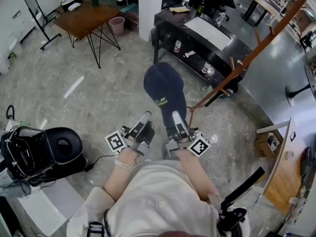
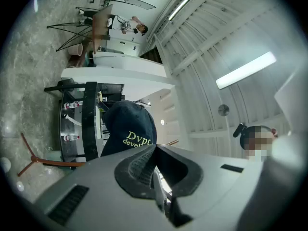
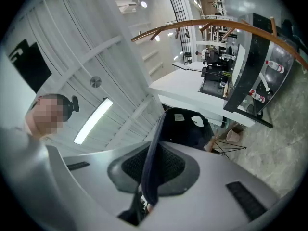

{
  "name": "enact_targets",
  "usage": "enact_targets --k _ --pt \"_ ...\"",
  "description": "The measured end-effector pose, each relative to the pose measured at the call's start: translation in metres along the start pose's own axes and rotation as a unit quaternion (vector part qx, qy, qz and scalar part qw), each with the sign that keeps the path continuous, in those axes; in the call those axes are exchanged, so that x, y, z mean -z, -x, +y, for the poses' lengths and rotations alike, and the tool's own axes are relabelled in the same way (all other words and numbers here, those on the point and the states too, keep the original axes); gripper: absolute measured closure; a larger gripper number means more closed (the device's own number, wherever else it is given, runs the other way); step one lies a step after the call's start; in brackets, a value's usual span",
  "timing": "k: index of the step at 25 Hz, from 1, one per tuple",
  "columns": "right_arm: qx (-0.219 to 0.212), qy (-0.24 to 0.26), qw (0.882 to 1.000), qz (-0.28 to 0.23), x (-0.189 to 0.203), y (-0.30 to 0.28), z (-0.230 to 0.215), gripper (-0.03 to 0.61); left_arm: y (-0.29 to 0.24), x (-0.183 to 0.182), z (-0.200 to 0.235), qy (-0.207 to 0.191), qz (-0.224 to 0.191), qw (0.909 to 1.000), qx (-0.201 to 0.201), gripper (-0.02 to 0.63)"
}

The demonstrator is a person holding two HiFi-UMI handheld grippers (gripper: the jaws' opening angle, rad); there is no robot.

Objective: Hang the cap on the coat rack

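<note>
The right gripper (image 1: pixel 177 121) has its fingers (image 3: pixel 173 165) clamped on the brim of the navy cap (image 1: pixel 165 90), which shows edge-on between them. The left gripper (image 1: pixel 146 117) is just beside it, fingers pressed together on nothing. Both forearms reach forward and the grippers tilt upward. The cap's crown hides part of the floor ahead. The wooden coat rack (image 1: pixel 256 48) stands near on the right, not touching the cap, and bare floor lies to the left.

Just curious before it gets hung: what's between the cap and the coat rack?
Only bare floor, in the head view, separates the cap from the coat rack.
</note>
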State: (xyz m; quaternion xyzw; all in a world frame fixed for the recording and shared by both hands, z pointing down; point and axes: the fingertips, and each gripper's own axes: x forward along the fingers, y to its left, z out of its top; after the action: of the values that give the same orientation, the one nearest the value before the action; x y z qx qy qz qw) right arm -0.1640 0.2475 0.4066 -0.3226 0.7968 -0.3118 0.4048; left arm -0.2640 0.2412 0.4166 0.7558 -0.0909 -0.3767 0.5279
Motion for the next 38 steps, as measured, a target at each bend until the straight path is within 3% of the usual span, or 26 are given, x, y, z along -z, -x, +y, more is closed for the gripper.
enact_targets --k 14,26,38 --pt "0.010 -0.018 1.000 0.002 -0.068 -0.042 -0.093 0.537 -0.091 -0.031 0.074 -0.003 -0.005 0.9997 -0.026 0.606" --pt "0.036 -0.018 0.999 -0.006 -0.154 -0.081 -0.178 0.537 -0.203 -0.050 0.139 0.005 0.014 0.9989 -0.044 0.606" --pt "0.024 0.002 1.000 0.002 -0.245 -0.135 -0.235 0.538 -0.311 -0.074 0.177 -0.015 0.009 0.9989 -0.044 0.606"
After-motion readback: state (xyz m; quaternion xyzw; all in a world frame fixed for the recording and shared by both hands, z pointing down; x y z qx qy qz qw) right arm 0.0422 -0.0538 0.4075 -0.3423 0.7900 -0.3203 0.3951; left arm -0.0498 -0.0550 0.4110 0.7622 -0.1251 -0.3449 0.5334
